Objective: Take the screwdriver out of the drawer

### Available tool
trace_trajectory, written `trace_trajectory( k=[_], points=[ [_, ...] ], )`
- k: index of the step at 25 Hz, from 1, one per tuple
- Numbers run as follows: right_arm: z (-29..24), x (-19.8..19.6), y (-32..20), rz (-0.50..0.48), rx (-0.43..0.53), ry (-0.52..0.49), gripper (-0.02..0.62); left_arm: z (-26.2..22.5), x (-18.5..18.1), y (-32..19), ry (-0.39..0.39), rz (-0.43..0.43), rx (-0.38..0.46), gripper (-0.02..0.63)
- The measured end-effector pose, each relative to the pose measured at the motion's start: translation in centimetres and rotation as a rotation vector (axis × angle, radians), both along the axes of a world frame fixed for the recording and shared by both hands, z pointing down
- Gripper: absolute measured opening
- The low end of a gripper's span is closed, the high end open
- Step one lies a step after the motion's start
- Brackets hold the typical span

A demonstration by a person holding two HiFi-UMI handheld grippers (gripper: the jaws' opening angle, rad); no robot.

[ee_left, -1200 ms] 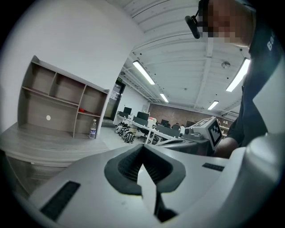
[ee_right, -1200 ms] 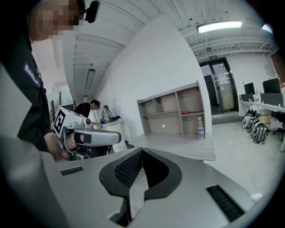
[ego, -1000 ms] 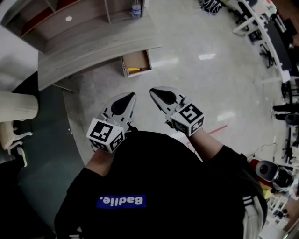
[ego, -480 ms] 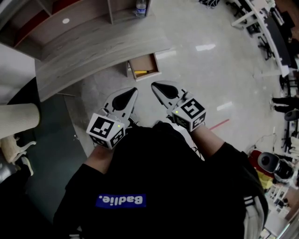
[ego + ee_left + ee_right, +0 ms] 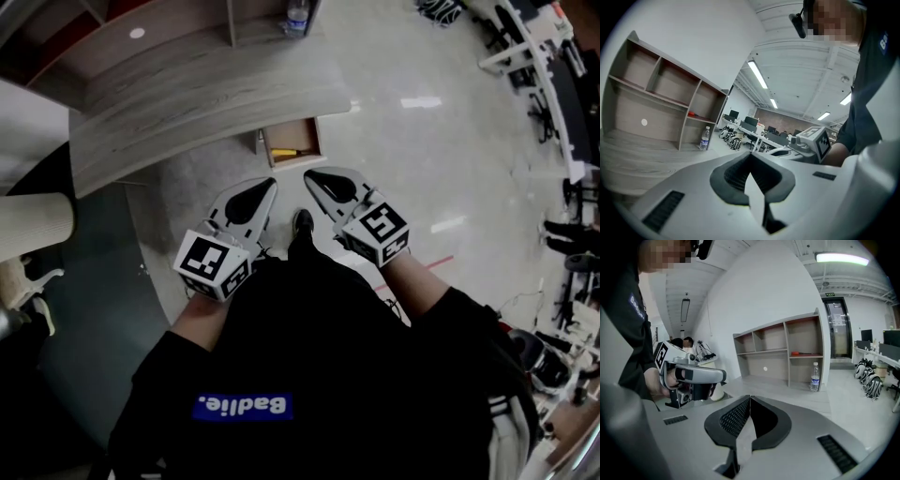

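While we stand short of the curved desk [image 5: 187,103], our left gripper [image 5: 266,187] and right gripper [image 5: 313,178] are both clenched on nothing, their jaw tips pressed together. The screwdriver [image 5: 284,154] - a yellow shape - lies inside the open drawer [image 5: 317,142] just ahead of the grippers, touching neither.

Open-plan office: desk rows [image 5: 756,134], monitors [image 5: 734,114].

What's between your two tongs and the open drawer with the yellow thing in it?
Nothing but bare floor lies between the left tongs, the right tongs and the drawer. The head view shows that stretch.
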State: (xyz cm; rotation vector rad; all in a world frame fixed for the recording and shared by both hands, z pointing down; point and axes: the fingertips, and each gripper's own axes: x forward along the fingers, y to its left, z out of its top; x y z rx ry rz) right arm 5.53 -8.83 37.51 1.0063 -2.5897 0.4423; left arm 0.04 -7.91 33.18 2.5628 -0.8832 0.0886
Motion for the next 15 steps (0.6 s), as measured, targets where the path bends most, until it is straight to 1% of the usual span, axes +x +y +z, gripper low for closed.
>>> trace_trajectory(
  k=[7, 11, 15],
  points=[
    [1.7, 0.7, -3.6, -0.074, 0.004, 0.049, 0.031, 0.4, 0.5, -2.7, -0.012, -0.086, -0.017, 0.002],
    [3.7, 1.3, -4.9, -0.120, 0.009, 0.116, 0.032, 1.0, 0.6, -3.7, -0.016, -0.128, -0.025, 0.002],
    [6.2, 1.6, -5.5, -0.172, -0.004, 0.172, 0.034, 2.1, 0.3, -3.9, -0.023, -0.171, -0.052, 0.002]
  ],
)
